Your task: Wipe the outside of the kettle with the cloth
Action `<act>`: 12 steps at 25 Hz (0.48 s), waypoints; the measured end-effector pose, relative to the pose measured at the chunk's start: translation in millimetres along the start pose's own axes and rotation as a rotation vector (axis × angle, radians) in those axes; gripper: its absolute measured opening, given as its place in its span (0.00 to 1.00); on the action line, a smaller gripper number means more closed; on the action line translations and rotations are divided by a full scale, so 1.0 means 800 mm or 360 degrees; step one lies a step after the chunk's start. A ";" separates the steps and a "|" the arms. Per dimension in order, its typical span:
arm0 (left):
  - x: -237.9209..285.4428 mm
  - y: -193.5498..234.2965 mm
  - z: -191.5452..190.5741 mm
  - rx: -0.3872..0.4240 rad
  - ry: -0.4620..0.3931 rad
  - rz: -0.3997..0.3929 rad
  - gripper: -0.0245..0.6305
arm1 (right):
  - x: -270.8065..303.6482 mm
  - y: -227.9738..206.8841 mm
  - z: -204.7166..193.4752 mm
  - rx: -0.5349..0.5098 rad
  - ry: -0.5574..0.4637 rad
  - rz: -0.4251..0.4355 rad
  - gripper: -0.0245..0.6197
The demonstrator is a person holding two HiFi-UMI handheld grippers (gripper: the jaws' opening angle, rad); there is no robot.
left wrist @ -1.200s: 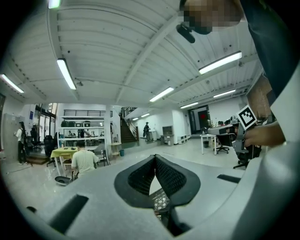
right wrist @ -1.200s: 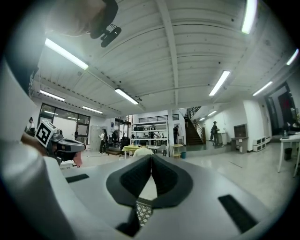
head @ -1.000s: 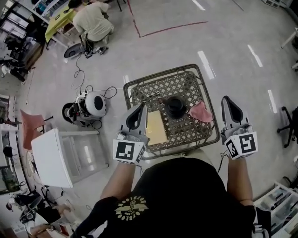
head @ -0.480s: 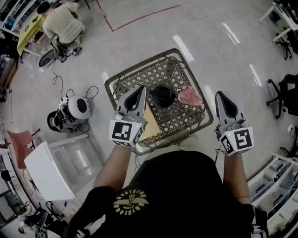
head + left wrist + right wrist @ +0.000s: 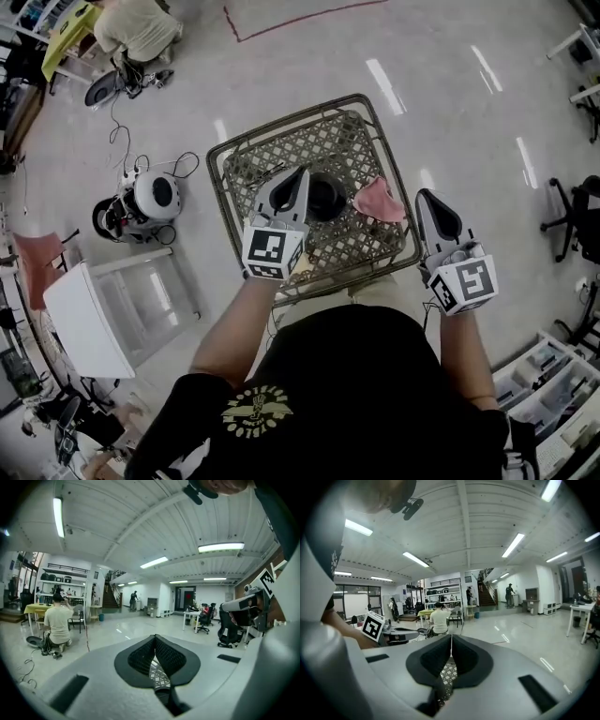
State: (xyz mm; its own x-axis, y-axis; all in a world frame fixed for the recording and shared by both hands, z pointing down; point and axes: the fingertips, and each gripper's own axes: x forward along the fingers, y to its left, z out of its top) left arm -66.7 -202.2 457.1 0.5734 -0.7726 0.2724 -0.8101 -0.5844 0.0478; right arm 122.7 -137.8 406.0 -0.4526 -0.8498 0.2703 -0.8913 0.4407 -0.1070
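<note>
I hold both forearms forward. Left gripper (image 5: 300, 176): jaws together, empty. Right gripper (image 5: 425, 197): jaws together, empty.

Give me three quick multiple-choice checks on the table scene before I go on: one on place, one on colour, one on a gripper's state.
1. Where is the cloth in the head view?
A. right of the kettle, on the lattice table
B. on the floor
C. draped over the kettle

2. What colour is the cloth?
A. blue
B. pink
C. white

3. How is the right gripper?
A. shut on the cloth
B. wide open
C. shut, holding nothing

Answers: 1 A, it lies on the lattice at the kettle's right; 2 B, it shows pink against the lattice; 3 C, its fingers meet, with only the lattice seen below them.
</note>
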 end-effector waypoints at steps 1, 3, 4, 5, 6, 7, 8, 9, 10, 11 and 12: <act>0.007 -0.003 -0.007 0.0012 0.0003 0.0031 0.04 | 0.004 -0.006 -0.010 0.0017 0.0011 0.0026 0.06; 0.020 -0.010 -0.015 0.0049 0.0011 0.0067 0.04 | 0.010 -0.017 -0.022 0.0034 0.0045 0.0067 0.06; 0.025 -0.013 -0.018 0.0070 0.0020 0.0071 0.04 | 0.013 -0.020 -0.025 0.0043 0.0061 0.0079 0.06; 0.030 -0.015 -0.022 0.0093 0.0036 0.0067 0.04 | 0.017 -0.022 -0.028 0.0054 0.0077 0.0088 0.06; 0.035 -0.016 -0.028 0.0117 0.0063 0.0058 0.04 | 0.023 -0.023 -0.032 0.0064 0.0092 0.0100 0.06; 0.041 -0.016 -0.037 0.0142 0.0097 0.0047 0.04 | 0.030 -0.023 -0.038 0.0069 0.0109 0.0116 0.06; 0.047 -0.017 -0.047 0.0167 0.0134 0.0036 0.04 | 0.037 -0.024 -0.044 0.0070 0.0128 0.0136 0.06; 0.054 -0.019 -0.058 0.0196 0.0170 0.0029 0.04 | 0.043 -0.026 -0.049 0.0068 0.0146 0.0156 0.06; 0.060 -0.020 -0.069 0.0232 0.0204 0.0030 0.05 | 0.048 -0.028 -0.054 0.0063 0.0162 0.0175 0.06; 0.066 -0.021 -0.079 0.0267 0.0236 0.0038 0.04 | 0.052 -0.031 -0.058 0.0055 0.0175 0.0191 0.06; 0.069 -0.022 -0.089 0.0291 0.0265 0.0051 0.05 | 0.055 -0.033 -0.063 0.0045 0.0188 0.0203 0.06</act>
State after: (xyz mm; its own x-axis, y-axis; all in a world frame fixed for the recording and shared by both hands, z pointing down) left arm -29.8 -216.9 539.9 0.5075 -0.7489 0.4261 -0.7832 -0.6071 -0.1340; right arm 128.2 -172.3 468.6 -0.5573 -0.7468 0.3629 -0.8279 0.5332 -0.1743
